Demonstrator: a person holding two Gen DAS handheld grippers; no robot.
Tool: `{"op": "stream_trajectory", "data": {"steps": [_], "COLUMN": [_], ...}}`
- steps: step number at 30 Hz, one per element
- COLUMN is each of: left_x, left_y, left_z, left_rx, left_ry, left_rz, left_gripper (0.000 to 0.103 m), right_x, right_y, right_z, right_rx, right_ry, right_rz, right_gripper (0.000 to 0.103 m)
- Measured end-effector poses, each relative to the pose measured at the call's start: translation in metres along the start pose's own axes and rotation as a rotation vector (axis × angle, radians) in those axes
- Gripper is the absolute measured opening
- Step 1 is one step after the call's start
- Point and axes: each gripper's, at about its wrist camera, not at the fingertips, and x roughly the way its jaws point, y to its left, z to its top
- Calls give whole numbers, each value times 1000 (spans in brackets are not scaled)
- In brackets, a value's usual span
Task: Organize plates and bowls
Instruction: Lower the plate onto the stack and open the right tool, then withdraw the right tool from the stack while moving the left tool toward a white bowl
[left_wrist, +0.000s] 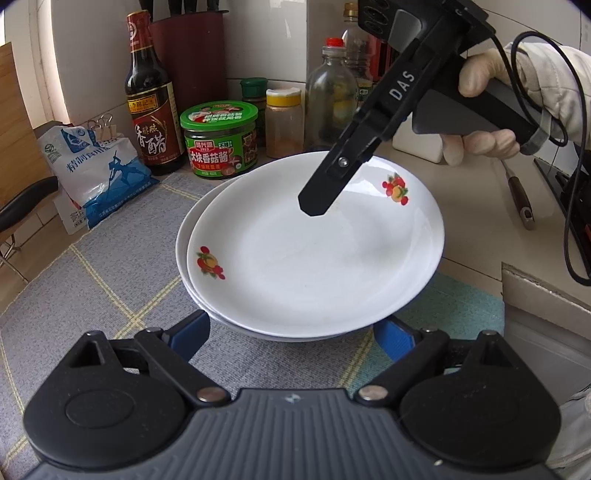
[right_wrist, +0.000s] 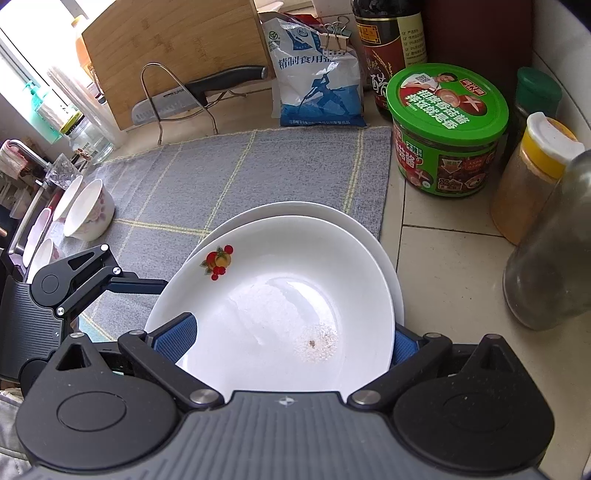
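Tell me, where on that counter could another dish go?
The grey mat lies bare between the stacked plates, the bowls and the salt bag. The corner by the green jar and bottles is packed. Both tools sit at the plates' rim.

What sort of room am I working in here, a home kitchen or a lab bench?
Most likely a home kitchen counter. A vinegar bottle, a green-lidded sauce jar and a bag of salt stand along the tiled wall, a knife rests in a rack by a wooden cutting board, and bowls wait near the sink.
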Motion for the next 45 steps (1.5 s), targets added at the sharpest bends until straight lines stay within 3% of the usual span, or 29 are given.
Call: {"op": "stream_trajectory", "data": {"steps": [17, 26, 29, 34, 38, 45], "left_x": [-38, -69, -88, -118, -140, -196], "left_y": [1, -3, -1, 16, 36, 74], "left_z": [-15, -16, -17, -30, -51, -110], "left_rx": [-20, -32, -63, -148, -216, -292], "left_ry": [-79, -166, -197, -197, -189, -169], "left_rz": [142, 251, 301, 340, 380, 423], "left_gripper": [100, 102, 102, 102, 102, 102], "right_x": [-5, -16, -24, -23, -14, 31], "right_y": [22, 39, 58, 110, 150, 231], "right_z": [-20, -30, -31, -31, -35, -41], "right_rx": [-93, -149, -175, -263, -286, -325], "right_ry": [30, -34, -112, -262, -334, -321], "right_rz": [-177, -210, -224, -330, -285, -188], "right_gripper": [103, 103, 103, 103, 103, 103]}}
